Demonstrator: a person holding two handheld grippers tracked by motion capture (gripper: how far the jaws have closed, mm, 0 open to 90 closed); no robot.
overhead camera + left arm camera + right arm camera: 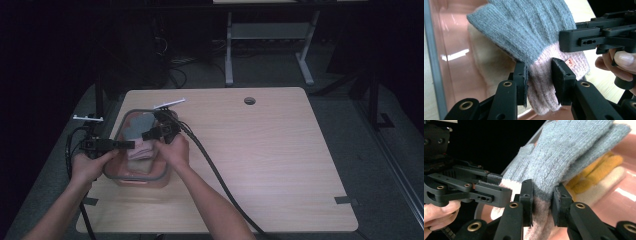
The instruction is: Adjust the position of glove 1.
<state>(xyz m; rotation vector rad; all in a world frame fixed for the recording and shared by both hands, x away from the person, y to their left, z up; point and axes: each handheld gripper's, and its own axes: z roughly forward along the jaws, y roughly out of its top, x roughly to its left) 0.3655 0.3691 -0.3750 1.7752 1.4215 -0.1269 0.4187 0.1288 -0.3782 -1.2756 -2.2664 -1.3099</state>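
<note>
This looks like a lab or test room set up for recording. A plain wooden desk (260, 155) with a cable hole (249, 100) stands on grey carpet (380, 165), with strips of dark tape (346, 200) at its edges. Behind it, in the dark, are the white metal legs of another table (229, 50) and loose cables (175, 70) on the floor.
</note>
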